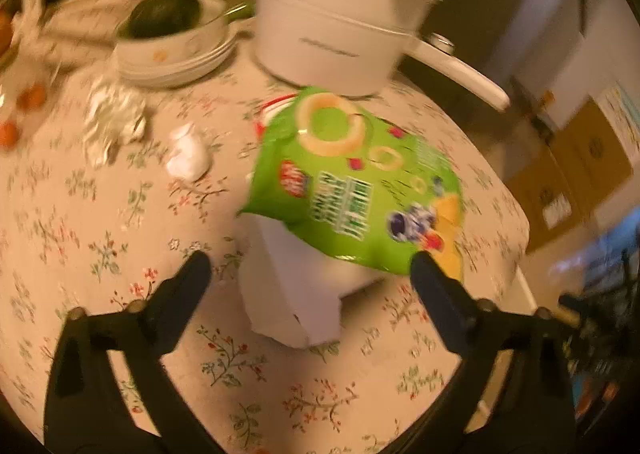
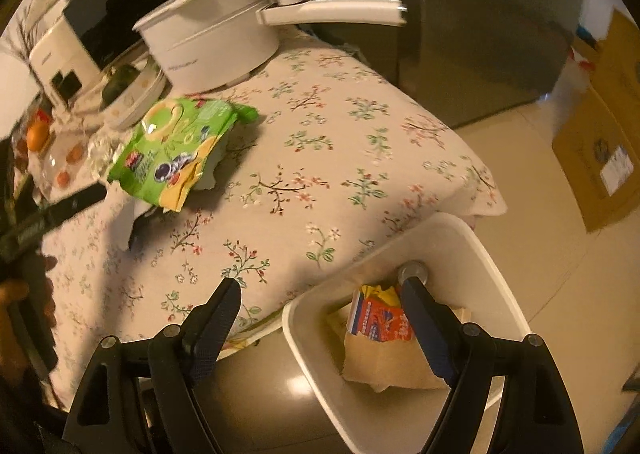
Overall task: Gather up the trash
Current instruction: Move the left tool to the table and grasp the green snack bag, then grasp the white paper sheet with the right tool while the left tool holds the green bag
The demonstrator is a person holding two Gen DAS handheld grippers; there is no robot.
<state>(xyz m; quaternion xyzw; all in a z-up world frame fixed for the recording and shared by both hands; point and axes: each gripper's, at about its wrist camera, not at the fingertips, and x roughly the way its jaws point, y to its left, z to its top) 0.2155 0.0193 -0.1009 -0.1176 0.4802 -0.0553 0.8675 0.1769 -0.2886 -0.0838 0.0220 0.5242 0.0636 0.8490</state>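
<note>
Black fingers of my left tool [image 1: 308, 270] stand wide apart, nothing pressed between them, above the flowered counter [image 1: 120, 214]. Just beyond lies the green snack bag [image 1: 352, 182]: glossy, crumpled, printed with pale rings, resting on a creased white paper [image 1: 288, 294]. Crushed foil [image 1: 112, 122] and a white wad [image 1: 188, 154] sit farther left. My right tool [image 2: 320, 294] is also wide and empty, over the white bin [image 2: 460, 238] beside the counter, which holds a brown paper bag [image 2: 384, 362] and a red carton [image 2: 380, 322].
</note>
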